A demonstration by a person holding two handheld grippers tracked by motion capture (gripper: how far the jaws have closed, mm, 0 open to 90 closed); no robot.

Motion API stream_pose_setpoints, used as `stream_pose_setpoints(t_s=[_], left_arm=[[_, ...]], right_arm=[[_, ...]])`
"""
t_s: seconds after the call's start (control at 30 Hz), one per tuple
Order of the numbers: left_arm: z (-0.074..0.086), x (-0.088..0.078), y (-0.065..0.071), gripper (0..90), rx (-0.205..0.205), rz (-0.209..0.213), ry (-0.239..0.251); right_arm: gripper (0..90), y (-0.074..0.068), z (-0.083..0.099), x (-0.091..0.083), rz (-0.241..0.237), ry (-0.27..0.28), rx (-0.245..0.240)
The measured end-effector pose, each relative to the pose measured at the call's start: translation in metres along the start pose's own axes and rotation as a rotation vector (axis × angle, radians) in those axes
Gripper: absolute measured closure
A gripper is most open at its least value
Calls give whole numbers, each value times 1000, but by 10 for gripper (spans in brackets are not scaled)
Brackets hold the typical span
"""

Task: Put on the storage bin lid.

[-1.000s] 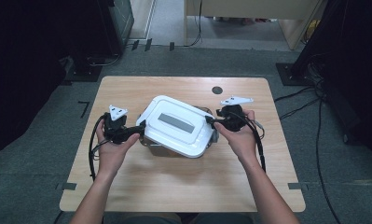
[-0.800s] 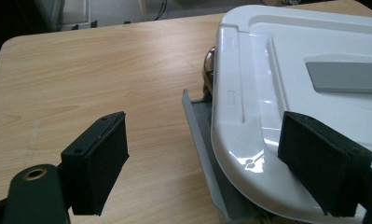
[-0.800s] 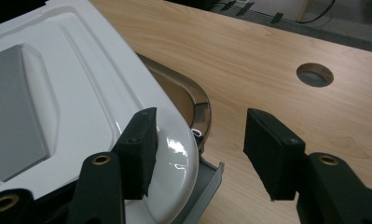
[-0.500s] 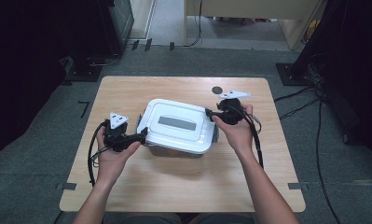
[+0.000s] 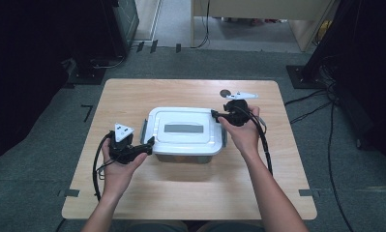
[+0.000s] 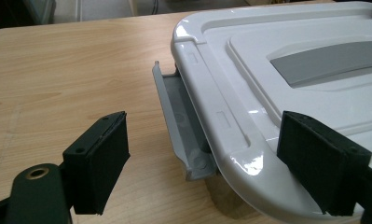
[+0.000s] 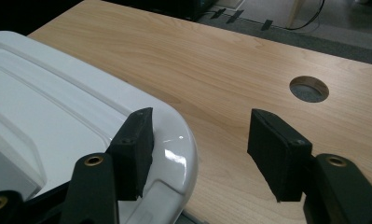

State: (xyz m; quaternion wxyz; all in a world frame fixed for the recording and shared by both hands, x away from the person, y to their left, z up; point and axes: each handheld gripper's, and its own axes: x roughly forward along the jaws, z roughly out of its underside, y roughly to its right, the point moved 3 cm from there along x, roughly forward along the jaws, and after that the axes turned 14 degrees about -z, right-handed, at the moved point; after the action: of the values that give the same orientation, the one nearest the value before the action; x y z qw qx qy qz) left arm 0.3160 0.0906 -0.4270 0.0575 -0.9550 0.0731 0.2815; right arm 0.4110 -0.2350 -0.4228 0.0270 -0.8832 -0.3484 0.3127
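The bin's [image 5: 185, 133] right latch hides behind the right gripper [image 5: 218, 116]

Wooden table [image 5: 132, 96] bears a lidded box [image 5: 185, 130].

White lidded plastic storage box [image 5: 185, 131] sits flat mid-table, lid closed, grey side latch [image 6: 181, 128] flipped open.

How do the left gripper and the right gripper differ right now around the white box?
The left gripper sits at the white box's near left corner, the right gripper at its far right corner. The left gripper straddles that corner; the right gripper has one jaw above the lid. Both are open, pressing nothing.
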Motion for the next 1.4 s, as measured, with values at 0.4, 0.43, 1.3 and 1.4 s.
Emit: stream_pose_setpoints(t_s=[0.4,0.43,1.3,1.4], left_arm=[[-3,-12,-9,136,13,22,65],[-4,-15,-12,135,3,25,76],[52,-20,-61,129,-29,8,90],[60,-19,-64,129,-24,6,84]], right_arm=[[275,-4,1,-24,-29,55,-48],[266,-4,2,-27,-27,50,-56],[246,3,56,-91,-18,82,-46],[246,4,65,-94,-18,76,-45]])
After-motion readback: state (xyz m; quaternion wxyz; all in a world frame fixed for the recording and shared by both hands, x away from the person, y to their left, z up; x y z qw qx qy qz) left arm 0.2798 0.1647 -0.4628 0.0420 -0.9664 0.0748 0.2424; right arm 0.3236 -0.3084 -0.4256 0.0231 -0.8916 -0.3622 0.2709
